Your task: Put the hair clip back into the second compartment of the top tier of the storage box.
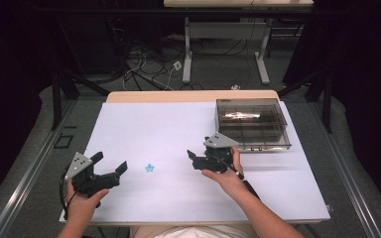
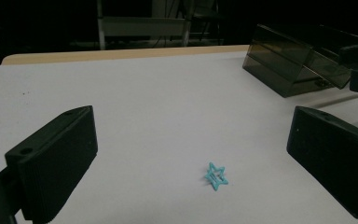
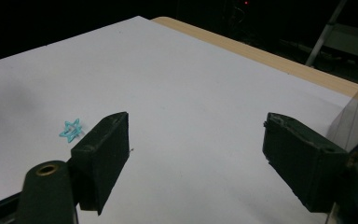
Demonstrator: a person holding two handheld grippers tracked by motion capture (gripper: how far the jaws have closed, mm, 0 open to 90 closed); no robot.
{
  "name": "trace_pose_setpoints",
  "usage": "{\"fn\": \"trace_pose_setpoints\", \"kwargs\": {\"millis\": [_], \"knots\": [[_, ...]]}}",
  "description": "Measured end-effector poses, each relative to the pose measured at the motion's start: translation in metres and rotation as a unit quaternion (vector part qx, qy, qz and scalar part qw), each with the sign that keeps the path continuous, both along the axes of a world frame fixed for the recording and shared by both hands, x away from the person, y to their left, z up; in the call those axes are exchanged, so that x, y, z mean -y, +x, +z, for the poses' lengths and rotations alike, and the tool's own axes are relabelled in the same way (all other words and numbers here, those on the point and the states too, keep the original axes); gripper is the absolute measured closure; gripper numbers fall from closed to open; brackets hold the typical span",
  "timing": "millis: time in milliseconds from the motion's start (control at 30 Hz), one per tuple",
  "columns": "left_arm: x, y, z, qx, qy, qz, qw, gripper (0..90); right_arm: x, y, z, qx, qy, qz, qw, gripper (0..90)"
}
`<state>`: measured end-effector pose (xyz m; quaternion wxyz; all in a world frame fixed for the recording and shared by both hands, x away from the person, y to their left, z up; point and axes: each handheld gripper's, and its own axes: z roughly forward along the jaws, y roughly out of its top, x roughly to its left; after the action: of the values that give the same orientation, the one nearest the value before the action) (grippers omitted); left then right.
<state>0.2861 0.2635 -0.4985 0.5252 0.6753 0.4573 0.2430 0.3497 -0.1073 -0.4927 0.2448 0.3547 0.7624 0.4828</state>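
— On the white table [image 1: 144, 129], from the high view, what did you have?

— A small blue star [image 1: 150, 168] lay flat between my two grippers, nearer the left gripper [image 1: 110, 171]. The right gripper [image 1: 194, 157] sat just in front of a smoky clear box [image 1: 251, 124] at the far right. Both grippers were spread and held nothing.

— And in the left gripper view?

— The star [image 2: 216, 176] lay ahead of the jaws, right of centre and well inside their gap. It looked like an open outline with a bar across the middle, thin and flat. I judged it very light, probably stiff plastic or wire, and likely to skid on the smooth sheet. I'd have pinched it across two opposite points, low to the table, gently.

— The right gripper view?

— The star [image 3: 70, 129] showed just beyond the left-hand jaw, outside the gap. The box [image 3: 354, 119] wall rose at the right edge. The jaws stood wide apart.
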Motion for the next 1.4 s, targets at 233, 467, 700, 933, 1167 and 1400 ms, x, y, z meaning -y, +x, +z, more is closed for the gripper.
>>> {"fn": "trace_pose_setpoints", "kwargs": {"millis": [233,467,700,933,1167,1400], "knots": [[0.001,0.003,0.000,0.000,-0.001,-0.002,1.0000,1.4,-0.013,0.005,0.002,-0.010,-0.018,0.022,0.9995,25.0],[0.001,0.004,0.000,0.001,0.001,-0.003,1.0000,1.4,-0.026,0.008,0.004,-0.019,-0.025,0.035,0.9989,28.4],[0.000,0.004,-0.001,-0.003,0.000,-0.001,1.0000,1.4,-0.036,0.012,0.007,-0.030,-0.026,0.048,0.9981,32.3],[-0.001,0.004,-0.001,-0.005,0.001,0.002,1.0000,1.4,-0.046,0.019,0.006,-0.042,-0.020,0.084,0.9954,33.1],[-0.001,0.005,-0.001,-0.007,0.000,0.002,1.0000,1.6,-0.059,0.022,0.002,-0.040,-0.023,0.096,0.9943,38.4],[-0.001,0.005,-0.002,-0.009,0.002,0.002,1.0000,1.8,-0.076,0.024,-0.006,-0.044,-0.041,0.114,0.9917,37.1]]}}
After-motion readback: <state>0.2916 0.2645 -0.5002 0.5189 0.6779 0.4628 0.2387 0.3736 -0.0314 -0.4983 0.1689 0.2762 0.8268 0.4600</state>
